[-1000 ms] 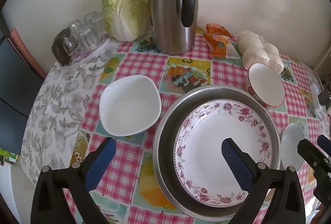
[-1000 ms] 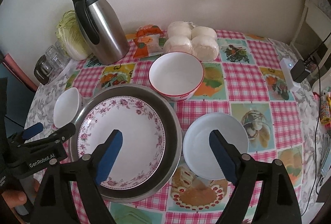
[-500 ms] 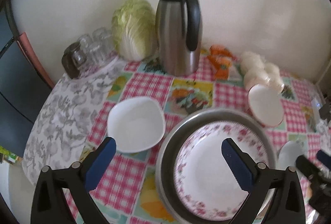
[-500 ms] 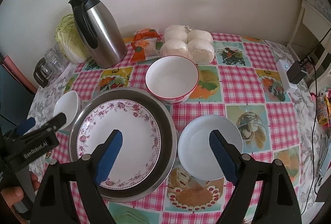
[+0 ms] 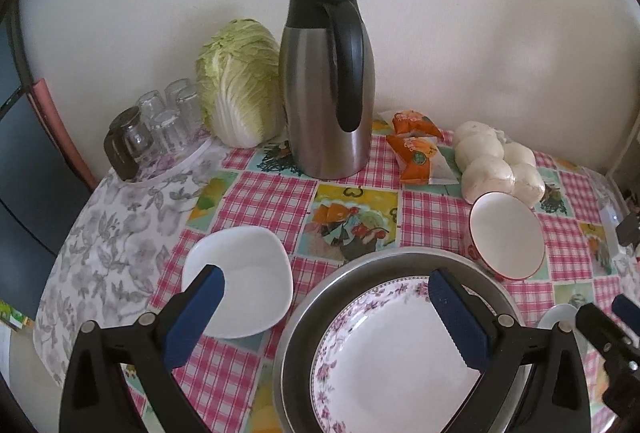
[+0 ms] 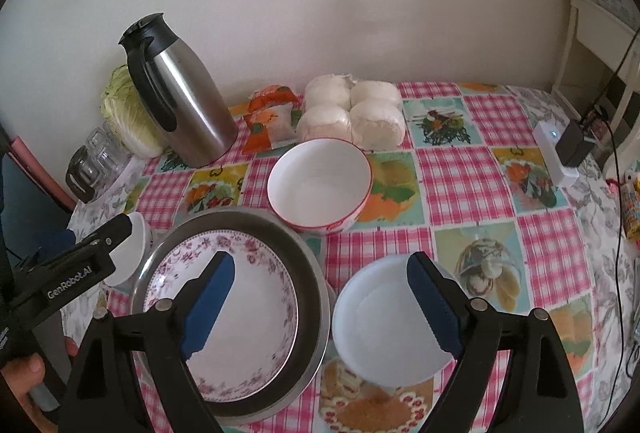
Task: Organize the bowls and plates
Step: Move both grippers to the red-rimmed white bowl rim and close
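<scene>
A floral-rimmed plate (image 5: 384, 353) lies inside a wide steel basin (image 5: 304, 321); both also show in the right wrist view, plate (image 6: 256, 297) and basin (image 6: 312, 289). A white squarish bowl (image 5: 248, 273) sits left of the basin. A red-rimmed bowl (image 6: 320, 185) stands behind it. A plain white bowl (image 6: 376, 325) sits right of the basin. My left gripper (image 5: 324, 313) is open and empty, above the gap between squarish bowl and basin. My right gripper (image 6: 320, 305) is open and empty, above basin and white bowl.
At the back stand a steel thermos jug (image 5: 324, 81), a cabbage (image 5: 240, 81), upturned glasses (image 5: 160, 121), orange snack packets (image 5: 416, 149) and bagged white buns (image 6: 352, 113). A charger and cable (image 6: 560, 149) lie at the right edge of the checked tablecloth (image 6: 460, 177).
Both grippers have pulled back and up from the table, so the dishes sit lower and farther in each view. The jaws stayed open. No dish has moved.
</scene>
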`<state>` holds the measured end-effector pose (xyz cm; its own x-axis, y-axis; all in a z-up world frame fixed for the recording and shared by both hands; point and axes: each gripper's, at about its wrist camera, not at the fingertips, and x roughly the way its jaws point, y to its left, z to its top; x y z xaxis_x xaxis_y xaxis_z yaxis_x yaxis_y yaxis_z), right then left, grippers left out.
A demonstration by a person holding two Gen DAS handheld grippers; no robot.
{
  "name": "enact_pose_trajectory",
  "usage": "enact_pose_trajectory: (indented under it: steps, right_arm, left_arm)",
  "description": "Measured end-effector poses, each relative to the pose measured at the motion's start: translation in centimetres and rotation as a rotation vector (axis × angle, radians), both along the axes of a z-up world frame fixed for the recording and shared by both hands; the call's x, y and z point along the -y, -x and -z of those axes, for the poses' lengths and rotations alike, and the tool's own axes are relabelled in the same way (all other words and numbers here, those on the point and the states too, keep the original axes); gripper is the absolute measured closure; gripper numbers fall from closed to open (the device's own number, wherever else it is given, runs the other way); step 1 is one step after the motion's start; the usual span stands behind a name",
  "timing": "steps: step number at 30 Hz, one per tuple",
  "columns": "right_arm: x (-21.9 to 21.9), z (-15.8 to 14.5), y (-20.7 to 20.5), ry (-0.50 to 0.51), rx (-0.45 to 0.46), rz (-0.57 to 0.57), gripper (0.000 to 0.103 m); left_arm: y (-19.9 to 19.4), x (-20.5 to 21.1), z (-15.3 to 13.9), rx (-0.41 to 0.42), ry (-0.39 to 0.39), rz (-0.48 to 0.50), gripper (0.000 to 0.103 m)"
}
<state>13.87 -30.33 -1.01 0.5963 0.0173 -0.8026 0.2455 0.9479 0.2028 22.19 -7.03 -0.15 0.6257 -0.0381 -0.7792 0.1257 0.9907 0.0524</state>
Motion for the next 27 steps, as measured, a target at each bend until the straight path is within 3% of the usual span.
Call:
enact_pose_trajectory:
  steps: [4,8,14,27]
  right_arm:
    - [0.3,0.1,-0.2,0.020,0.055,-0.009,0.014]
    - [1.3,1.0,-1.0,-0.005,0.053,0.002,0.014]
    - [3.0,2.4,-2.1,-0.043,0.015,0.045,0.014]
    - [5.0,3.3,-4.2,-0.078,0.091,0.104,0.014]
  left_arm:
    - [-0.5,0.3,0.6,0.007,0.004,0.012,0.000]
    - [-0.8,0.8,1.0,0.033,-0.023,0.018,0.000]
    - [-1.7,1.5,1.6,0.017,0.001,0.024,0.000]
    - [-2.7,3.0,2.3,0.017,-0.014,0.032,0.000]
